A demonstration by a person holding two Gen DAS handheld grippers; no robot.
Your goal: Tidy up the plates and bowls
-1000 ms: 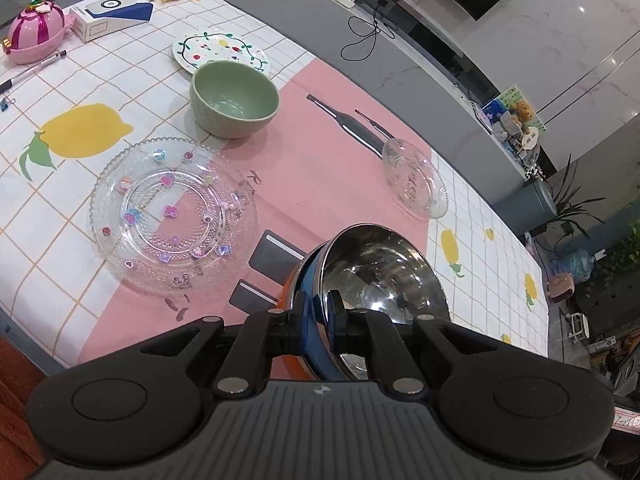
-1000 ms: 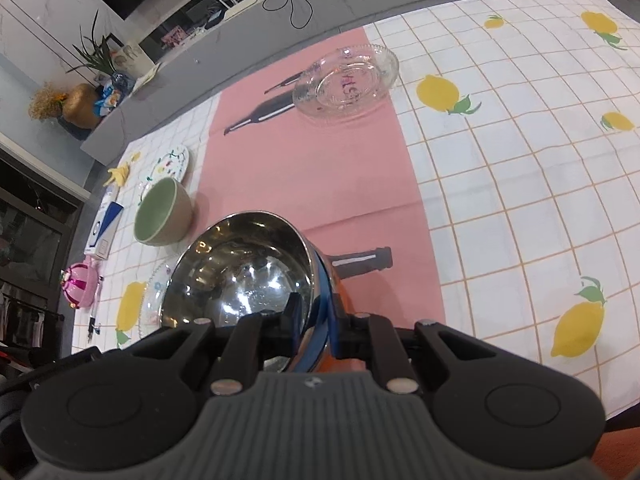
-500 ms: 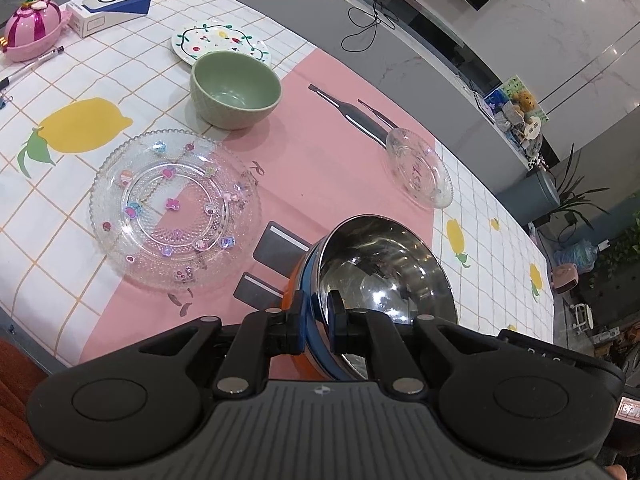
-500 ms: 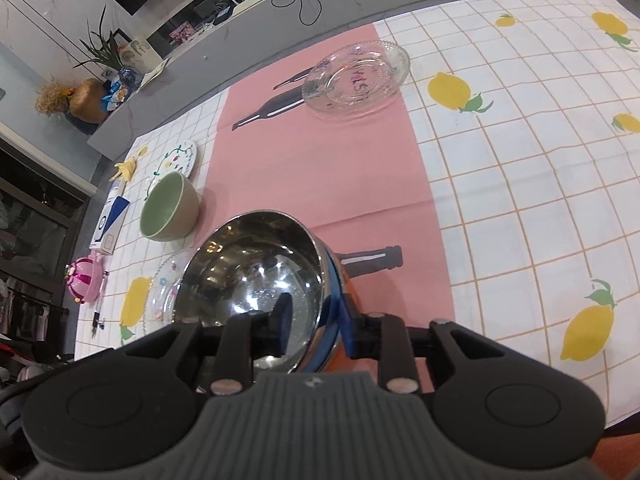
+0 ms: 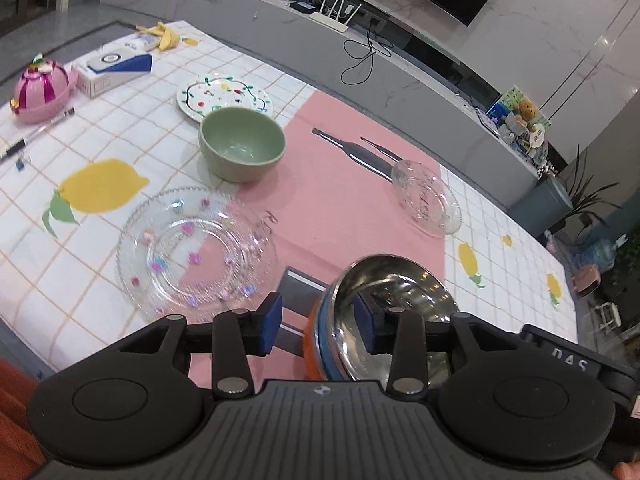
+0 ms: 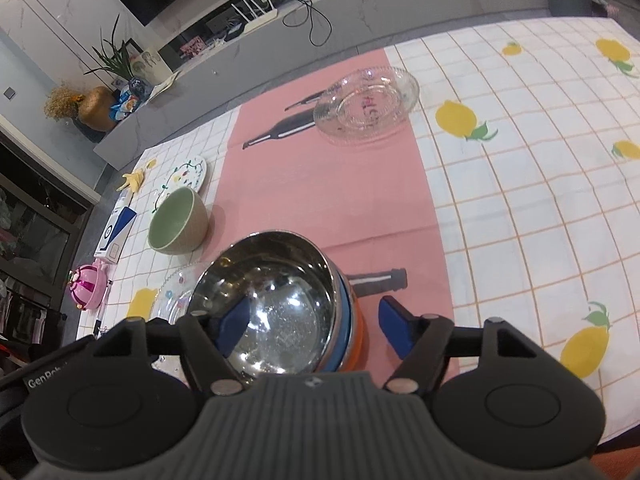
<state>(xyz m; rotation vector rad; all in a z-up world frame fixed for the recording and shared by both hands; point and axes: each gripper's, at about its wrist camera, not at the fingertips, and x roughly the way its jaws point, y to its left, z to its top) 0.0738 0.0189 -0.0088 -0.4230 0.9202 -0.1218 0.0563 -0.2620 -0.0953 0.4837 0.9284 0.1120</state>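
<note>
A steel bowl (image 5: 394, 304) (image 6: 272, 300) nested in blue and orange bowls rests on the pink cloth at the near edge. My left gripper (image 5: 318, 324) is open, its jaws straddling the bowl's left rim. My right gripper (image 6: 314, 324) is open, straddling the right rim. A large clear glass plate (image 5: 196, 254) with coloured dots lies left of the bowl. A green bowl (image 5: 242, 148) (image 6: 178, 220) stands behind it. A painted white plate (image 5: 224, 98) (image 6: 186, 174) lies further back. A small glass dish (image 5: 426, 198) (image 6: 366, 106) sits far right.
A pink toy pot (image 5: 42, 90), a white-blue box (image 5: 114, 68), pens (image 5: 36, 132) and a banana peel (image 5: 162, 34) lie at the table's far left. A grey counter (image 5: 400, 76) with cables runs behind the table. The tablecloth's front edge is just below the grippers.
Both grippers were shut on the steel bowl's rim and have now opened. The bowl stack sits on the table.
</note>
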